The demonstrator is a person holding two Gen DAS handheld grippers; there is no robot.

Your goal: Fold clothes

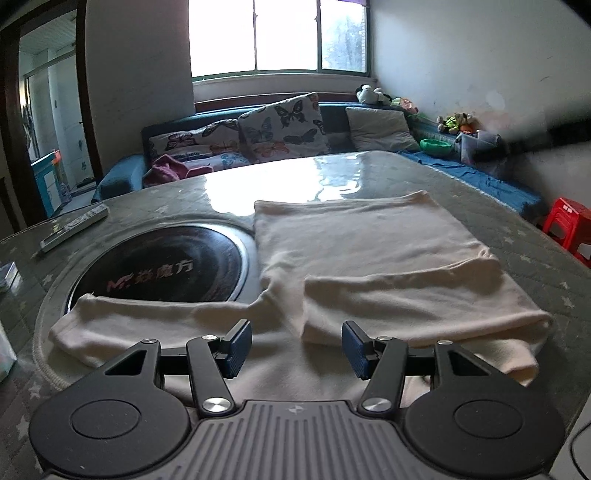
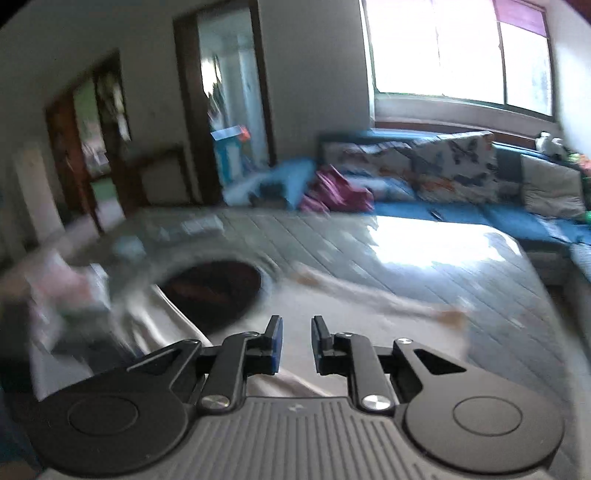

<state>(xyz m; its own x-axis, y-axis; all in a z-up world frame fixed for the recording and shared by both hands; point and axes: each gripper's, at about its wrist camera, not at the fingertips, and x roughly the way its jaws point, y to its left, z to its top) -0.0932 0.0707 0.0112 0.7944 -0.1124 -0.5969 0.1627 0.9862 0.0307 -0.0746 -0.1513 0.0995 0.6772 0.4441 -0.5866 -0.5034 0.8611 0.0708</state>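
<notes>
**Loosely stacked folds could slip**

Currently the cream garment (image 1: 369, 251) lies on the desk (image 1: 517, 236), one sleeve folded over the body, the other stretched left across the round hob (image 1: 159, 266). The left gripper (image 1: 296, 347) hangs over it, fingers wide and empty. The right gripper (image 2: 297, 343), blurred, shows a narrow gap, nothing held. A snagged layer would drag folds apart.

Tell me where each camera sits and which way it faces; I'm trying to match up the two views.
Left wrist: rides on the left tool, looking forward over the cream garment on the table toward the sofa and window; only its open fingers show.
Right wrist: rides on the right tool, blurred, angled across the table's round black hob toward the doorways; only its fingers show, slightly parted.
Shared: garment, hob, butterfly cushions, window.
</notes>
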